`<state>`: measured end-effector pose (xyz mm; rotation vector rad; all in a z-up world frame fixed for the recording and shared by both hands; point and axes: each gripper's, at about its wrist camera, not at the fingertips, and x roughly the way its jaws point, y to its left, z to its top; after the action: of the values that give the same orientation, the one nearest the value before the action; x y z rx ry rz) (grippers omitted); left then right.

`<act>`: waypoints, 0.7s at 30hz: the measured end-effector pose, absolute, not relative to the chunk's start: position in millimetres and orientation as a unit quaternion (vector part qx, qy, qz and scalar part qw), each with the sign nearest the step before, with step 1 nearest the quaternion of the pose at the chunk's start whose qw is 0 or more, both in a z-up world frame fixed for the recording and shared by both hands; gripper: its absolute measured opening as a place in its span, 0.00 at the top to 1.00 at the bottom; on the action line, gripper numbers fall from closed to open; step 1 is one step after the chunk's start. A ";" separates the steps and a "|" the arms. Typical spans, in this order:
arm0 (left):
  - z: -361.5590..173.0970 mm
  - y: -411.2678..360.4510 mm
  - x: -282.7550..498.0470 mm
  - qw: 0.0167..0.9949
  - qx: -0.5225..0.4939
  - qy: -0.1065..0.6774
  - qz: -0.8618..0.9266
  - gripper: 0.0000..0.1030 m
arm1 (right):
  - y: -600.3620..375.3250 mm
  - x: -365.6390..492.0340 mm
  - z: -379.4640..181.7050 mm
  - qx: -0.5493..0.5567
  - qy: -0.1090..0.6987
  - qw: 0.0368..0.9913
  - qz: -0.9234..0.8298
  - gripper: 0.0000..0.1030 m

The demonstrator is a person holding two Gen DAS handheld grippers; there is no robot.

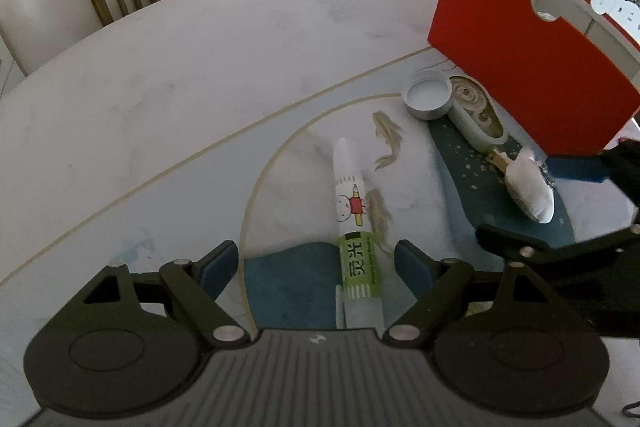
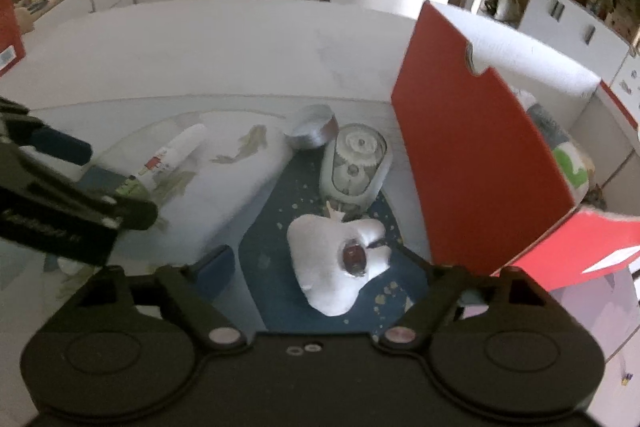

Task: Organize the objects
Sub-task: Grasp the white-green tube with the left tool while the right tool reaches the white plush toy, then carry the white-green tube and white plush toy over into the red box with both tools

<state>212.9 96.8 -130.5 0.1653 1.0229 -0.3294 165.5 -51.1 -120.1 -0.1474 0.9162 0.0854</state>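
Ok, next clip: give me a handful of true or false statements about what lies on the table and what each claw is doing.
1. The left claw stands open over the white tube. True.
2. The right claw grips the grey cap. False: it is open around the white pouch; the cap lies farther off.
3. The red box stands open on the table. True.
4. The tube stands upright. False: it lies flat.

Tube [image 1: 352, 203] left of cap [image 1: 427, 95], box [image 1: 532, 75] behind
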 end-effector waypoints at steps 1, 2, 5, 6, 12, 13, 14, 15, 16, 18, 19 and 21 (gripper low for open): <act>-130.5 96.7 211.9 0.857 0.077 0.485 -0.157 0.18 | -53.0 166.4 -120.1 -0.062 0.443 0.894 0.040 0.21; -130.4 96.6 211.0 0.858 0.076 0.483 -0.157 0.19 | -54.3 168.3 -120.7 -0.056 0.445 0.893 0.039 0.22; -129.8 96.1 208.2 0.862 0.075 0.477 -0.152 0.39 | -56.0 171.2 -120.2 -0.049 0.448 0.892 0.041 0.31; -129.3 96.5 207.0 0.863 0.076 0.475 -0.153 0.43 | -56.6 171.9 -119.7 -0.046 0.449 0.891 0.043 0.36; -127.2 85.6 201.6 0.860 0.098 0.467 -0.179 0.69 | -58.5 166.3 -112.8 -0.050 0.450 0.890 0.047 0.60; -127.2 82.9 199.9 0.859 0.105 0.466 -0.182 0.72 | -59.4 165.3 -112.4 -0.051 0.452 0.889 0.049 0.61; -127.0 80.7 198.7 0.858 0.108 0.466 -0.186 0.75 | -60.4 164.2 -111.7 -0.049 0.454 0.888 0.054 0.61; -126.8 78.7 197.4 0.858 0.109 0.466 -0.189 0.82 | -61.4 161.7 -109.7 -0.049 0.456 0.887 0.057 0.62; -126.6 77.4 196.5 0.857 0.111 0.466 -0.190 0.83 | -61.7 159.6 -108.2 -0.052 0.457 0.886 0.060 0.62; -126.6 76.3 194.6 0.857 0.108 0.466 -0.189 0.84 | -61.9 154.9 -105.0 -0.061 0.454 0.886 0.067 0.63; -126.6 76.5 193.7 0.858 0.107 0.467 -0.188 0.84 | -62.0 151.8 -102.4 -0.064 0.453 0.887 0.070 0.63; -126.4 78.2 191.5 0.858 0.100 0.468 -0.186 0.84 | -63.5 146.3 -97.0 -0.067 0.451 0.887 0.076 0.63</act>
<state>191.5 78.2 -126.4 0.2105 0.9830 -0.3898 146.3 -63.5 -97.0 -0.1388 0.9375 0.1572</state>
